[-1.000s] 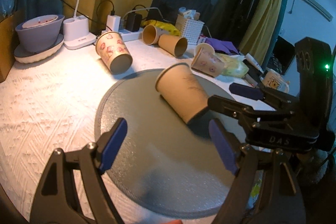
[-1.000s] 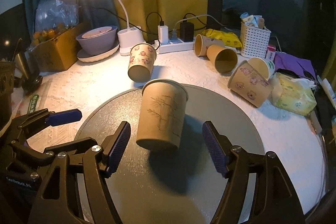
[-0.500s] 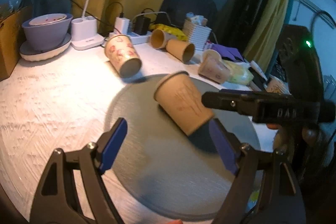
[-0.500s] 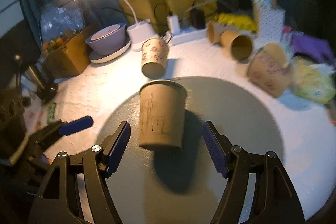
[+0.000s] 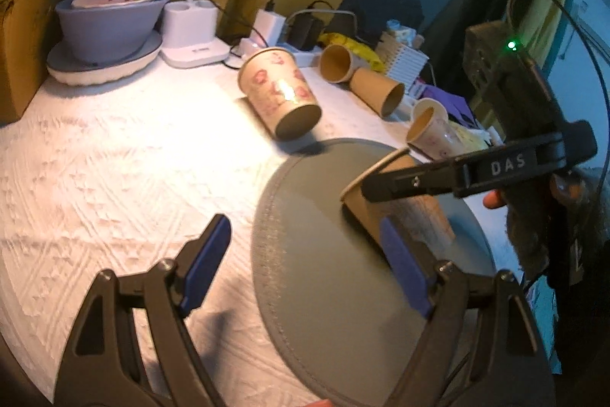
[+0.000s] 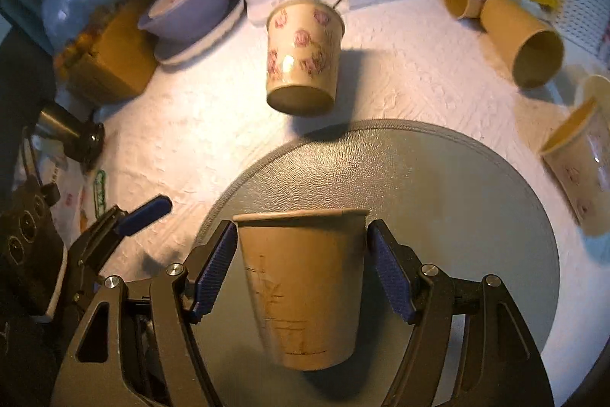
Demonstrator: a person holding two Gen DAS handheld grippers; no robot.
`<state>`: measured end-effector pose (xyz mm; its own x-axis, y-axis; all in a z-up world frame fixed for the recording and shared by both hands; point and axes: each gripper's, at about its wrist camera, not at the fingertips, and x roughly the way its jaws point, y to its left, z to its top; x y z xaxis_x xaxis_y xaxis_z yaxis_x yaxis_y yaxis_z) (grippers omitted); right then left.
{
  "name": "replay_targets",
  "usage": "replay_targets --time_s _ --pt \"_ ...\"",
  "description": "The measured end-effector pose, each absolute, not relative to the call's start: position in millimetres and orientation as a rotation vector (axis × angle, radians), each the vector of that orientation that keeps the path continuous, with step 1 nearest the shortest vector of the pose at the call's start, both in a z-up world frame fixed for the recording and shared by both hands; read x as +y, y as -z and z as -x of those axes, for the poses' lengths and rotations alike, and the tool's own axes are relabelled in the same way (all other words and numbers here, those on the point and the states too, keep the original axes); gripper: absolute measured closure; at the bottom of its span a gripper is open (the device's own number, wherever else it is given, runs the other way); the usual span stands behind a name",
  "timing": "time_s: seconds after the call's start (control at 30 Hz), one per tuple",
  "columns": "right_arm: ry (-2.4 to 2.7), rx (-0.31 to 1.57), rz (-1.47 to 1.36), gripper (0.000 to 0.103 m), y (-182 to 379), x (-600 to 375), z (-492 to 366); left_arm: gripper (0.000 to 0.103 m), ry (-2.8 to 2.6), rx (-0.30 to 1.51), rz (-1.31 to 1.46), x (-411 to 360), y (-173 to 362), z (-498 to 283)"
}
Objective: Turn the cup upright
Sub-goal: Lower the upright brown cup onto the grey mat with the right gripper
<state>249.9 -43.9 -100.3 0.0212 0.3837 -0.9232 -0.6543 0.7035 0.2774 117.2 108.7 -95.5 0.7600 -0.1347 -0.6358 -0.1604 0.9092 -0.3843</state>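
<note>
- White textured cloth covers the tabletop (image 6: pixel 183 125), and on it a grey round mat (image 6: pixel 438 186) is laid under the work.
- On that mat the plain brown cup (image 6: pixel 301 289) lies on its side, rim towards the far edge, base towards the right wrist camera.
- The cup is bracketed just below its rim by the right hand-held gripper (image 6: pixel 301 269); the blue pads (image 6: pixel 213 269) appear to touch its wall on both sides, so it is judged to be lightly pinched, though firm contact cannot be confirmed.
- The left hand-held gripper (image 5: pixel 305 273) is held spread and empty at the mat's near edge, clear of the cup.
- For the step in hand, the squeeze is best kept gentle, since thin paper is likely to crumple; the cup should be lifted slightly before it is rotated, so that the base is set flat on the mat.
- A flowered cup (image 6: pixel 301 60) lies tipped just beyond the mat, with more fallen cups (image 6: pixel 533 48) to the right; these are judged far enough away not to obstruct the turn.
- A grey bowl (image 5: pixel 110 22), a white lamp base (image 5: pixel 192 37) and chargers stand well apart at the back.
</note>
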Motion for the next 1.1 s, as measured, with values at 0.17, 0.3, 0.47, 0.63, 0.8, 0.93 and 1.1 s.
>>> replay_targets --time_s 0.17,0.3,0.47,0.63,0.8,0.93,1.1 --pt "-0.837 1.346 0.319 0.031 105.8 -34.0 -258.7 0.021 -0.009 0.718 0.452 112.2 98.7 -118.7" --pt "-0.841 1.255 0.316 0.032 89.5 -39.5 -255.5 0.021 -0.009 0.71 0.44 109.3 95.8 -117.0" --pt "-0.852 1.012 0.294 0.032 64.6 -63.7 -231.8 0.021 -0.016 0.701 0.411 100.6 91.2 -113.3" --pt "-0.805 0.907 0.259 0.032 62.5 -90.3 -204.6 0.021 -0.019 0.686 0.381 87.5 83.6 -106.0" --pt "-0.744 0.829 0.284 0.032 63.4 -104.5 -180.7 0.021 -0.014 0.678 0.351 72.5 77.0 -98.0" --pt "-0.72 0.789 0.298 0.032 66.3 -113.7 -167.6 0.021 -0.011 0.68 0.336 59.3 74.8 -90.8" --pt "-0.703 0.748 0.298 0.032 70.0 -128.4 -154.3 0.021 -0.013 0.686 0.323 47.5 75.6 -84.0"
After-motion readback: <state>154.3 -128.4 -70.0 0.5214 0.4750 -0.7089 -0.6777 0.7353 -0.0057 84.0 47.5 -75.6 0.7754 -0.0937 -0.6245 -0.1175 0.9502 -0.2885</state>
